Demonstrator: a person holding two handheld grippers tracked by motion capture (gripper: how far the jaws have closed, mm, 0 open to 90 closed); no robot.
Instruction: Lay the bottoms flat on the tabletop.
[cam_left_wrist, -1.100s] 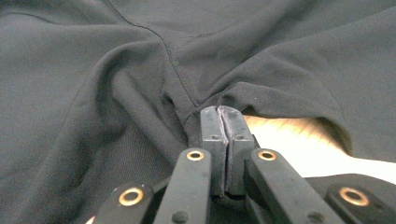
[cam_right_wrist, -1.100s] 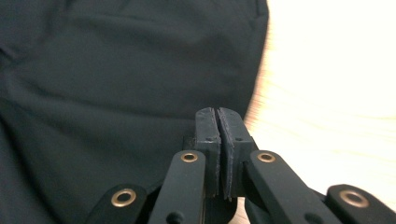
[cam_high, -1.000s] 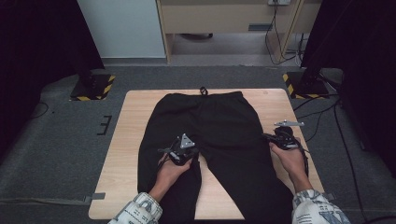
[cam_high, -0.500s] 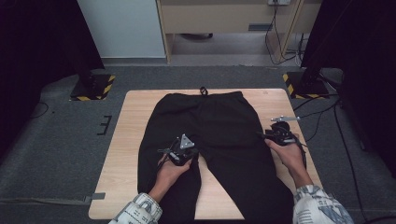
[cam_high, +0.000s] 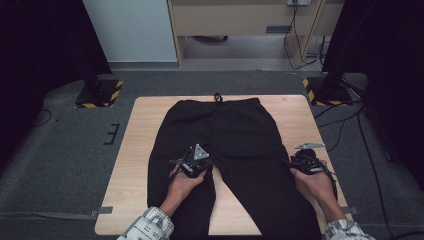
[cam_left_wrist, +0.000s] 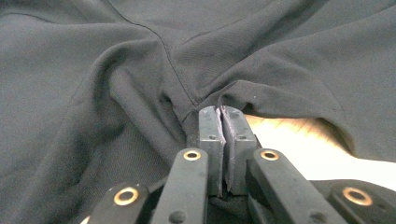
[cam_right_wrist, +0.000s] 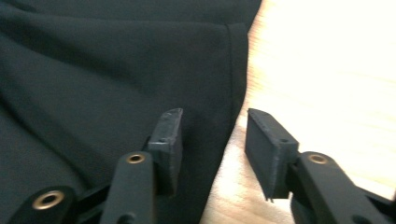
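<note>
On the wooden table (cam_high: 142, 150) black trousers (cam_high: 235, 135) lie flat. The left gripper (cam_left_wrist: 219, 119) stays clamped on the crotch seam; the right gripper (cam_right_wrist: 212, 135), jaws apart, has shifted slightly back along the trousers' outer edge.

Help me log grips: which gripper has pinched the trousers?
The left gripper: fingers shut on the black trousers at the crotch; the right gripper is open.

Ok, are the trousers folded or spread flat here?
Spread flat, unfolded: the trousers lie on the table, waistband far, legs apart toward the person. The left gripper is pinching the crotch, bunching the fabric there.
</note>
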